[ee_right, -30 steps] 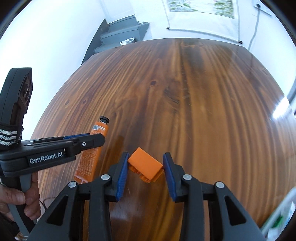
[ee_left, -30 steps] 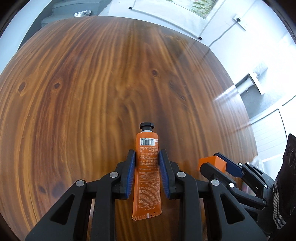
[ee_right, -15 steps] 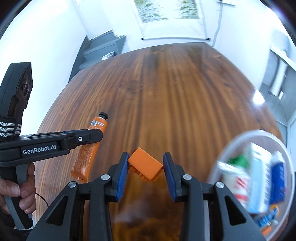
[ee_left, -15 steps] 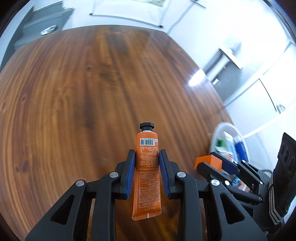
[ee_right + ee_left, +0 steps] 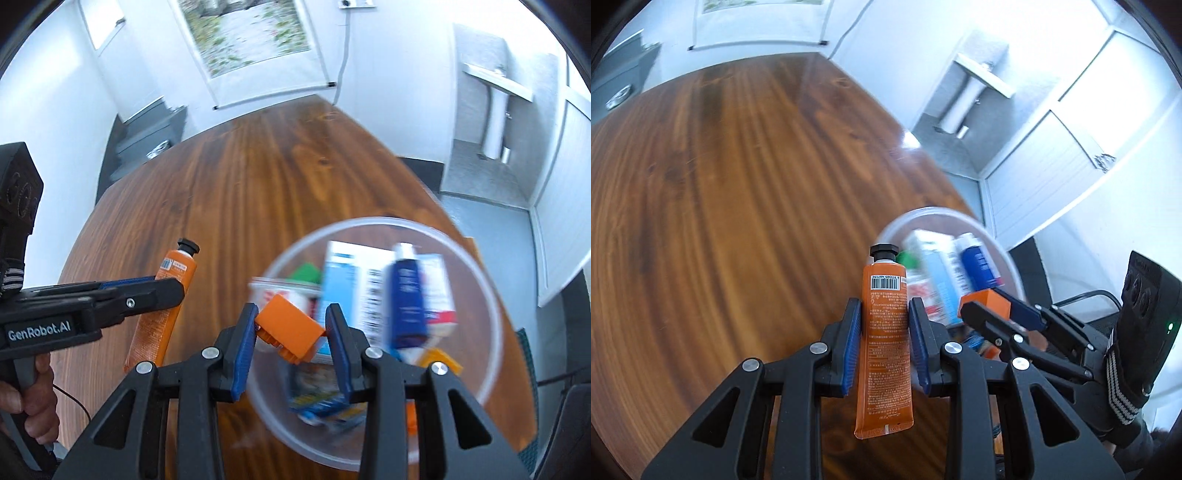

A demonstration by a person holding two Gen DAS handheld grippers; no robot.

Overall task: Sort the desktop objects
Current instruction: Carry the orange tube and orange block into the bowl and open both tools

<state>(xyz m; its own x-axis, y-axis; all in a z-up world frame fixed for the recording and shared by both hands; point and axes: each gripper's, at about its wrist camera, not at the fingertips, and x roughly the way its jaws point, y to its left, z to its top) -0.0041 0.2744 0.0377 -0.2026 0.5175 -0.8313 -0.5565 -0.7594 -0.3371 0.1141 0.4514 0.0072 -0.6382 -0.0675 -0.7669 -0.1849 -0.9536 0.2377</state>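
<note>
My left gripper (image 5: pixel 885 317) is shut on an orange tube (image 5: pixel 886 339) with a black cap and a barcode label, held above the wooden table (image 5: pixel 720 206). The same orange tube (image 5: pixel 173 273) shows at the left of the right wrist view, in the left gripper (image 5: pixel 162 291). My right gripper (image 5: pixel 291 325) is shut on an orange block (image 5: pixel 290 330), which hangs over the near rim of a clear round bin (image 5: pixel 491 295). In the left wrist view the orange block (image 5: pixel 988 301) and the right gripper (image 5: pixel 988 306) sit just right of the tube, in front of the bin (image 5: pixel 1008 254).
The bin holds several items: a light blue box (image 5: pixel 354 284), a dark blue bottle (image 5: pixel 406 302), a green piece (image 5: pixel 306 273) and small packets. It stands near the table's right edge. A hand (image 5: pixel 33 398) grips the left tool. A chair (image 5: pixel 1082 302) stands beyond the table.
Both grippers have swept right across the table with their objects still held. The clear bin has come into view and now lies under the right gripper and just ahead of the left one.
</note>
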